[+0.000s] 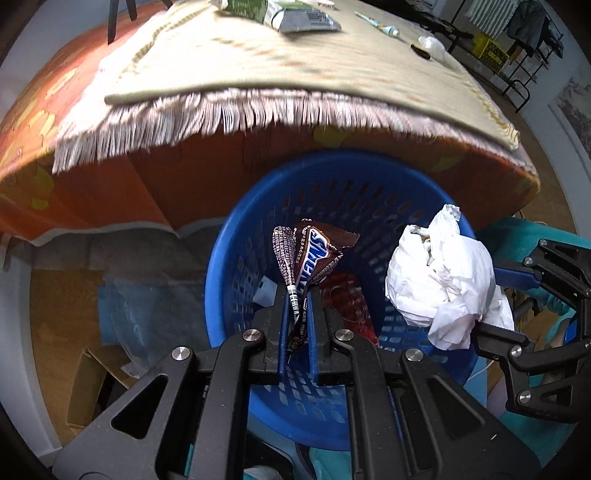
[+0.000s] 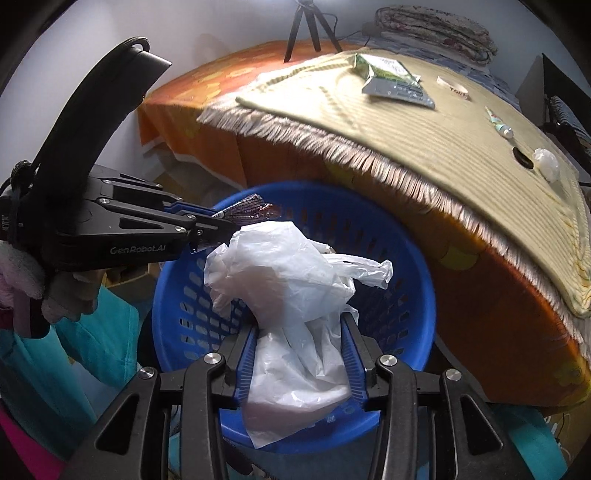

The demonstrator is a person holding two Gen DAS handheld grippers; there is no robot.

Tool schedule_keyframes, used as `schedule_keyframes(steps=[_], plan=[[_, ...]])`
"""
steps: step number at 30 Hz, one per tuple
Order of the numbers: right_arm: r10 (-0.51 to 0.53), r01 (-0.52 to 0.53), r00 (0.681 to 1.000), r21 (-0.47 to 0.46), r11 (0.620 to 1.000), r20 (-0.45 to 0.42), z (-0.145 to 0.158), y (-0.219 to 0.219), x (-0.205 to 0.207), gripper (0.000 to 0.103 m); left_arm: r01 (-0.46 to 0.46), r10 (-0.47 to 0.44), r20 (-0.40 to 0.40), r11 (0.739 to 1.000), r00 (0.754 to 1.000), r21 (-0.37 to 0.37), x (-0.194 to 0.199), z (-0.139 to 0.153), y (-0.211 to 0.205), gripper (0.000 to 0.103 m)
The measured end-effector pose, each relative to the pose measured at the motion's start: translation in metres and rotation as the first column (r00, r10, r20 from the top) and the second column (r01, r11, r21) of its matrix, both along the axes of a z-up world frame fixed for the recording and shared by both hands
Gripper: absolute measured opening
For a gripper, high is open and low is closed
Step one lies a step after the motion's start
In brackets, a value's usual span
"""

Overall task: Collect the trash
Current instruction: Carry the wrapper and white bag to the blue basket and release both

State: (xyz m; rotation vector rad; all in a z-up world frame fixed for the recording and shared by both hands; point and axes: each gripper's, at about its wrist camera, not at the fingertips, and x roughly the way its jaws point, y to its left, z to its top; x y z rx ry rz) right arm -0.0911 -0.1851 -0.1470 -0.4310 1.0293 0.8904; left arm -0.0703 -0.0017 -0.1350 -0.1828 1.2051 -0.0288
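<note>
My left gripper point(image 1: 298, 291) is shut on a brown Snickers wrapper point(image 1: 308, 258) and holds it over the blue perforated basket point(image 1: 236, 258). My right gripper point(image 2: 300, 321) is shut on a crumpled white plastic bag point(image 2: 291, 280) above the same basket point(image 2: 406, 258). The bag also shows at the right of the left wrist view point(image 1: 439, 280), and the left gripper with the wrapper point(image 2: 251, 210) shows at the left of the right wrist view. A red wrapper point(image 1: 347, 299) lies inside the basket.
The basket stands beside a table with an orange cloth point(image 2: 498, 295) and a fringed beige mat point(image 2: 424, 129). On the mat lie a green snack packet point(image 2: 391, 74), a small tube point(image 2: 498, 122), a white wad point(image 2: 546, 162) and a dark cap point(image 2: 522, 158). A tripod point(image 2: 310, 26) stands behind.
</note>
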Motion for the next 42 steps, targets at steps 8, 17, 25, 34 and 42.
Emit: schedule_keyframes(steps=[8,17,25,34,42], plan=[[0.013,-0.013,1.000,-0.036,0.999,-0.011,-0.014,0.006,-0.001,0.048,0.004,-0.004,-0.034,1.000,0.999,0.006,0.001,-0.013,-0.003,0.007],[0.018,-0.018,1.000,-0.048,0.999,-0.010,-0.019,0.013,-0.001,0.056,0.005,-0.004,-0.060,1.000,0.998,0.019,0.004,-0.023,-0.008,0.036],[0.010,-0.010,1.000,-0.057,0.998,0.004,-0.020,0.015,-0.002,0.072,-0.012,0.013,-0.063,1.000,0.998,0.023,0.006,-0.026,-0.004,0.057],[-0.002,0.002,1.000,-0.065,0.998,0.009,-0.019,0.012,-0.001,0.085,-0.017,0.019,-0.065,0.999,0.998,0.031,0.006,-0.025,-0.005,0.067],[-0.009,0.010,1.000,-0.074,0.997,0.016,-0.019,0.011,-0.001,0.090,-0.015,0.017,-0.067,0.999,0.998,0.033,0.006,-0.024,-0.008,0.069]])
